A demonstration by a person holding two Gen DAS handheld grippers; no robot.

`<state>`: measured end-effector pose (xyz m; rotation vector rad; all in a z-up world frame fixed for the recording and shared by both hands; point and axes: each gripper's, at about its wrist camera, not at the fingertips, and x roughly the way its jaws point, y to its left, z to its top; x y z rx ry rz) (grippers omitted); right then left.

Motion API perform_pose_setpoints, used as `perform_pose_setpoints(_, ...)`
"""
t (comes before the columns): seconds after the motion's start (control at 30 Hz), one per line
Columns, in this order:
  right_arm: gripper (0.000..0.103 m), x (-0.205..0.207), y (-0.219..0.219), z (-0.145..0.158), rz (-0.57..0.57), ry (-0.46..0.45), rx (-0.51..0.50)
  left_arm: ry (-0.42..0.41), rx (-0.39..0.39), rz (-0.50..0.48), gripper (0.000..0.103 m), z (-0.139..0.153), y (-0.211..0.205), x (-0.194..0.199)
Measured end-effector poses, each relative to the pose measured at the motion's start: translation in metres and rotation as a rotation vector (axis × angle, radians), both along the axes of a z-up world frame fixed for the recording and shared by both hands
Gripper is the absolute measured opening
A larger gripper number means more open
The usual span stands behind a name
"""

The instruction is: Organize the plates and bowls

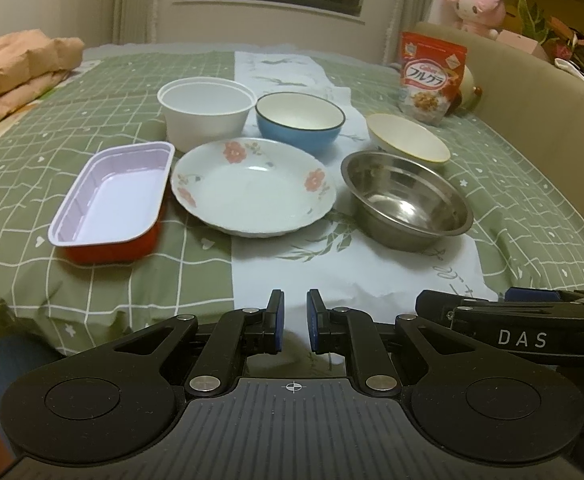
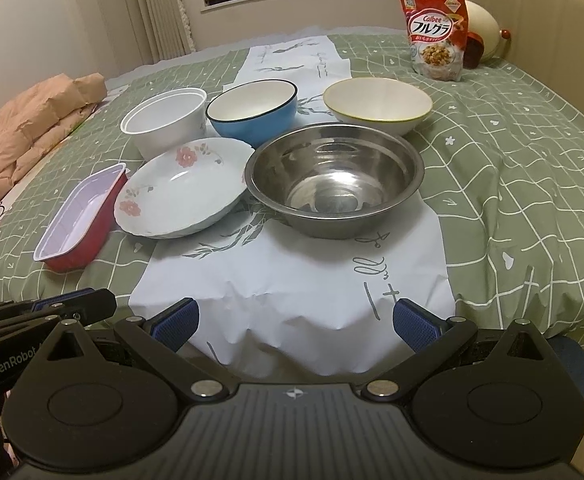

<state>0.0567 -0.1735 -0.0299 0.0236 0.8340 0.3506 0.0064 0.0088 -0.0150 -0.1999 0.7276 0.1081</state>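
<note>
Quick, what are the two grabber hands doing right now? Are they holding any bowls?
Left gripper: closed, holding nothing.
Right gripper: open wide, holding nothing; the steel bowl sits ahead, untouched.

Pink plush toy (image 1: 476,2) blurred; cereal bag (image 2: 436,28) small print unreadable.

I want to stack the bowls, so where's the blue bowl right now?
The blue bowl sits in the back row, in both wrist views between the white tub on its left and the yellow-rimmed bowl on its right, behind the flowered plate.
</note>
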Motion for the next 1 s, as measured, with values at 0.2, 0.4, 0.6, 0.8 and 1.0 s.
perform_pose_setpoints(0.2,0.103,0.0,0.001,0.001,0.0,-0.003,0.0,0.0,-0.002,0.002,0.015,0.0,0.001,0.0)
perform_pose_setpoints(0.4,0.103,0.0,0.002,0.001,0.0,-0.003,0.0,-0.001,-0.002,0.002,0.015,0.0,0.001,0.0)
perform_pose_setpoints(0.6,0.103,-0.001,0.003,0.001,0.002,-0.004,-0.001,-0.001,-0.002,0.002,0.015,0.0,0.001,0.0)
perform_pose_setpoints(0.8,0.103,-0.002,0.006,0.002,0.004,-0.009,-0.003,-0.009,-0.005,-0.006,0.015,0.002,-0.001,-0.001)
perform_pose_setpoints(1.0,0.103,-0.002,0.01,0.003,0.013,-0.032,-0.015,-0.014,-0.002,-0.01,0.015,0.002,-0.003,-0.003)
